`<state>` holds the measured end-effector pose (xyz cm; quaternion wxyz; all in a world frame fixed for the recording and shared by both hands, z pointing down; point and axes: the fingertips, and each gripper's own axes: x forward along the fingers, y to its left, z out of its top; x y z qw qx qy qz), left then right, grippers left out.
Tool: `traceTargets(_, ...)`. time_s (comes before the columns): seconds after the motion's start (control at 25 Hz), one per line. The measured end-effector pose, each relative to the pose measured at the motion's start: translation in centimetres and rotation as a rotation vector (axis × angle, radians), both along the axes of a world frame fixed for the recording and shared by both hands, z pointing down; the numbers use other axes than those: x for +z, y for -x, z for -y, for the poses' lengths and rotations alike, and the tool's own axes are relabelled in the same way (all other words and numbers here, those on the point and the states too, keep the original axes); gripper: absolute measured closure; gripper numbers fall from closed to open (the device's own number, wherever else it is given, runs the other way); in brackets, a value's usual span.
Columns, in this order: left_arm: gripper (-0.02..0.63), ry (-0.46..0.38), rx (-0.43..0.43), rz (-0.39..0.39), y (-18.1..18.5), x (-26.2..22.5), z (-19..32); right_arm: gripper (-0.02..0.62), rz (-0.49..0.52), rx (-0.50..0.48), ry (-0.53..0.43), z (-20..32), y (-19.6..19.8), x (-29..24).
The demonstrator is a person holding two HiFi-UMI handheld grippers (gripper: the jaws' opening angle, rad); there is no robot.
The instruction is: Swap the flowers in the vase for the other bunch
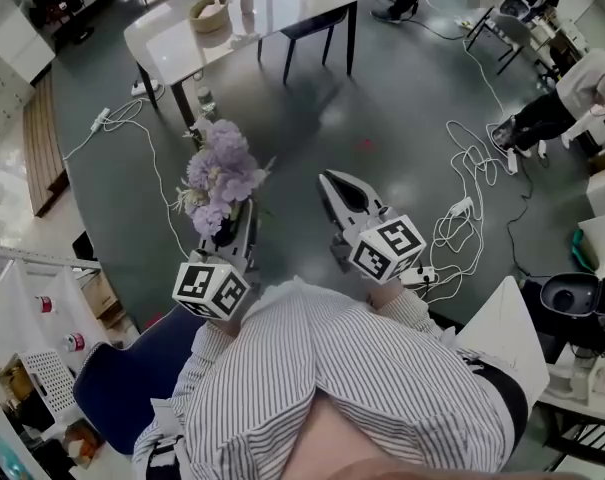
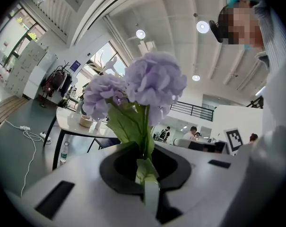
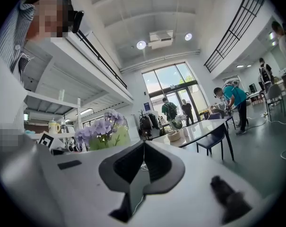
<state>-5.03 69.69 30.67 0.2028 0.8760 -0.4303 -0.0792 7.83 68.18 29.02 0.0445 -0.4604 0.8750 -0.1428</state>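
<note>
**Carrying stage, both tools level.** My left gripper (image 2: pixel 145 173) is clenched on the green stems of the purple flowers (image 2: pixel 152 82). The stems are pinched low between the jaws, and the blooms stand up and forward of the tips. In the head view the same bunch (image 1: pixel 220 173) rises just ahead of the left gripper (image 1: pixel 232 226). My right gripper (image 3: pixel 143 161) has its jaws pressed together with nothing between them, and it is held beside the left one, apart from the bunch (image 1: pixel 330 182).

**Beyond the tools.** The white table (image 1: pixel 282 8) stands well apart from me across the open floor. On it are a basket (image 1: pixel 210 13) and a small pale vase (image 1: pixel 247 0). The vase seems to have a sprig in it, though it is too small to be sure.

**Step in hand (judgement).** I am bringing a bunch towards the table. If the vase does hold stems, this purple bunch is the replacement.

**Next move (judgement).** I close the gap to the table. The free right gripper then lifts out whatever is in the vase, so that the purple stems can be lowered upright into its narrow mouth.
</note>
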Motion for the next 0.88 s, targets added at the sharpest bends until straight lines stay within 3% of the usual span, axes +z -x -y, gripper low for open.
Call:
traceTargets(0.44,0.565,0.027,-0.001,0.022,-3.1,2.2,-1.2,0.580,0.020,-0.028,0.018,-1.1,-2.3,2.3)
traceTargets(0.88,0.565,0.059,-0.030,0.032,-3.5,3.8,1.4,0.580,0.007,-0.069,0.034,2.5,-1.7,3.4)
